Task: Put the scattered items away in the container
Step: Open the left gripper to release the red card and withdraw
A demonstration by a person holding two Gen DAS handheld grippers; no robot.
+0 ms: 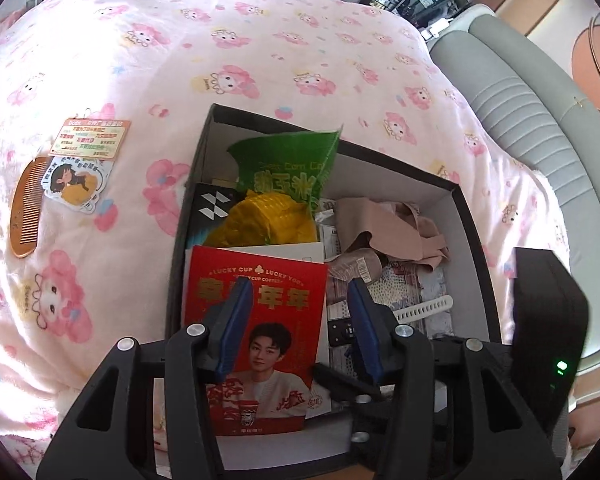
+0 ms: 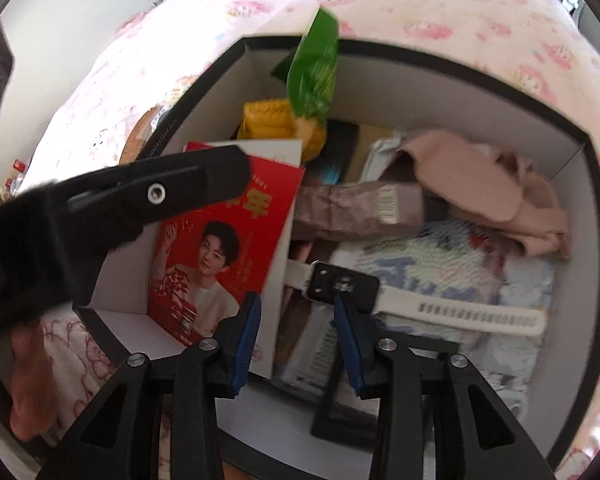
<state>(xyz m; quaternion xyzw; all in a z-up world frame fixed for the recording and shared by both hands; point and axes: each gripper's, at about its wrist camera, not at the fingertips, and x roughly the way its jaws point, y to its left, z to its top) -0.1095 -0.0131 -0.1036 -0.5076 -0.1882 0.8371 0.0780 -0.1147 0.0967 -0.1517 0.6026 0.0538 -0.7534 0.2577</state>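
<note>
Both grippers hang over the black box (image 1: 476,216) on the pink bedspread (image 1: 260,52), pointing down into it. Spread apart, the left gripper (image 1: 298,292) straddles the red card (image 1: 256,320) standing inside the box; contact looks unlikely, though blur hides it. Equally open, the right gripper (image 2: 298,304) hovers just above the white watch (image 2: 440,306). Outside, a comb (image 1: 26,208) and stickers (image 1: 76,176) lie on the bedspread.

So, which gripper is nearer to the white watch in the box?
Right. The right gripper hangs open just over the white watch, one fingertip by its face. The left gripper, also open, is beside it, over the red card.
</note>
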